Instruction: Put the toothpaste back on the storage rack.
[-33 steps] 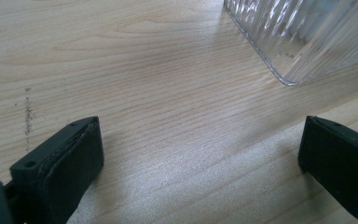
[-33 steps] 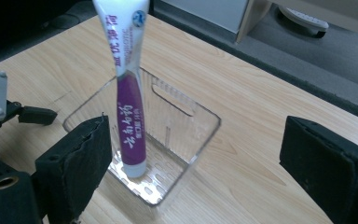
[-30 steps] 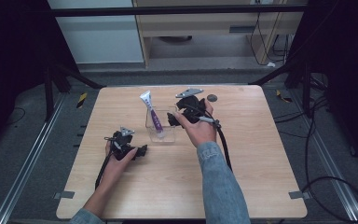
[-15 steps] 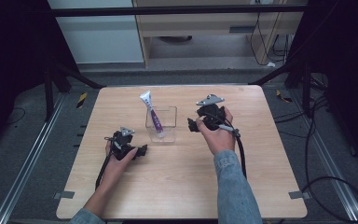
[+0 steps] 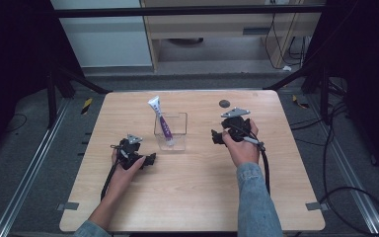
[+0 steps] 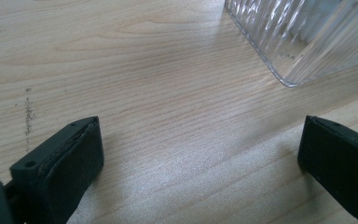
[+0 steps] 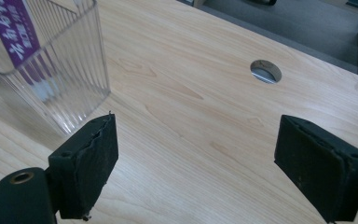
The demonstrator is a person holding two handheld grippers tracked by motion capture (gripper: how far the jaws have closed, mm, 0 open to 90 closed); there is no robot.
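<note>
Ahead of your left gripper [image 6: 200, 154], the clear container [image 6: 303, 37] is cut off by the top and right edges, so its contents stay hidden from you. Left of your right gripper [image 7: 196, 163], the purple-and-white tube [image 7: 14, 28] runs off the top edge, and its print is too blurred to read.

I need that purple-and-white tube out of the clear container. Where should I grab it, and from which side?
Grip the tube on its upper part, the white flat end that sticks up above the clear container's rim. It leans toward the far left, so coming down from above looks best, jaws set across its flat faces. The right gripper, jaws open, sits beside the container and seems handy.
</note>
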